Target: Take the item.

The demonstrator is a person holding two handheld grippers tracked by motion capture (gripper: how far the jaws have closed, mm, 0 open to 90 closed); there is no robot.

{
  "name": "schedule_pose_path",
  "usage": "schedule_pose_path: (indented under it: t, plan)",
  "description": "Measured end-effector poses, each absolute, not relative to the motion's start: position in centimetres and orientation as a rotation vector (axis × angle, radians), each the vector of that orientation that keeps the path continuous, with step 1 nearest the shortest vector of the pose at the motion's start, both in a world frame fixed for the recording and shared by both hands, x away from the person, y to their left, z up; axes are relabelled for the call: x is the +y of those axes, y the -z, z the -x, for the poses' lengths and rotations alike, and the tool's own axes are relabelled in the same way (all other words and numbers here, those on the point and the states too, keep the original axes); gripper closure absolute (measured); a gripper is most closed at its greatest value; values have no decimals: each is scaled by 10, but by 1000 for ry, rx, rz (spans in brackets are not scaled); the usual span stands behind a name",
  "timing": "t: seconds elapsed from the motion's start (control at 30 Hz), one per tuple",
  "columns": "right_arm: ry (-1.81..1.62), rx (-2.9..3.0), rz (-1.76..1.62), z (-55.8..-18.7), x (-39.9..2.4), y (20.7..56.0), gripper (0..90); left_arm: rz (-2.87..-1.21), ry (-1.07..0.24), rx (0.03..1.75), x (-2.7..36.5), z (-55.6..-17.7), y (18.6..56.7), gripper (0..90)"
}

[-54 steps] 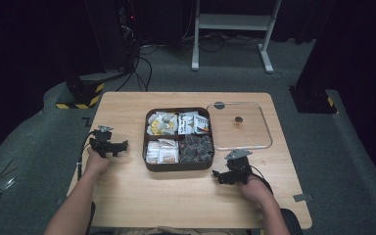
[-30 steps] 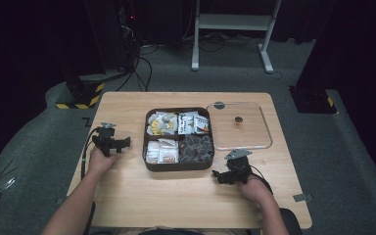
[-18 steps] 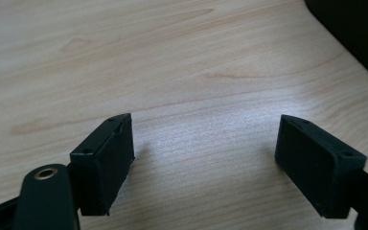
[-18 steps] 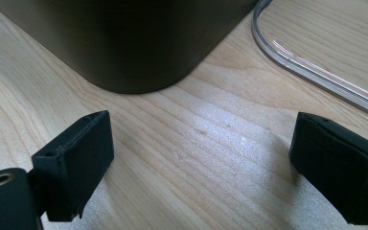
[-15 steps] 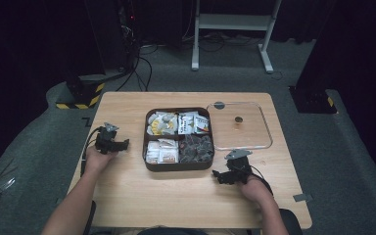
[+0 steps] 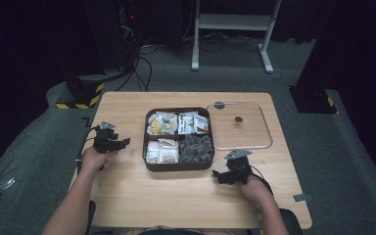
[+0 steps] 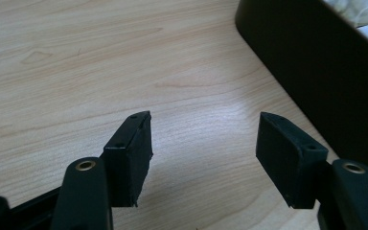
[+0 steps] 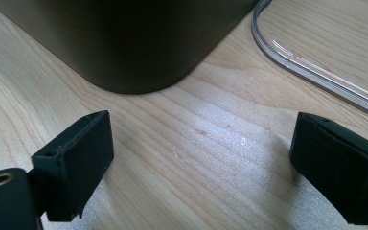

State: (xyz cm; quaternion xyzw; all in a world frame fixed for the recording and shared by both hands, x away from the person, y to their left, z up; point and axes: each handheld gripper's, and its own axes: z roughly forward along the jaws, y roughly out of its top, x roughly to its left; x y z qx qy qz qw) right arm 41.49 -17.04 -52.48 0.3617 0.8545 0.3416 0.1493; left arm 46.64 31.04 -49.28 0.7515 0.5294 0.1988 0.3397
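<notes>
Left gripper [image 7: 203, 158]: jaws parted, empty, low over the counter [image 6: 127, 196].
Right gripper [image 8: 201, 167]: jaws spread wide, empty.
Tray [image 6: 149, 161]: dark, four compartments; its wall rises just ahead-right of the left gripper, its corner just ahead of the right.
Lid [image 8: 316, 72]: clear, ahead-right of the right gripper.
Risk: advancing either gripper likely shoves the tray; a rightward drift could nudge the lid.
</notes>
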Motion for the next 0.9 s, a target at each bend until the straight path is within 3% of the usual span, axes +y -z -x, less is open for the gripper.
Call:
schedule_pose_path:
  t: [0.1, 0.3, 0.5, 0.9]
  plan:
    - [-982, 2456, -1040, -415, -170, 525, 77, -1940, -525, 1356, 309, -465, 483, 360]
    - [-981, 2457, -1040, -415, -170, 525, 76, -1922, -409, 1341, 306, -469, 472, 357]
    - [-982, 2456, -1040, -415, -170, 525, 77, -1963, -456, 1265, 294, -466, 463, 317]
    - [-982, 2456, -1041, -415, -170, 525, 76, -1971, -382, 1174, 276, -465, 448, 412]
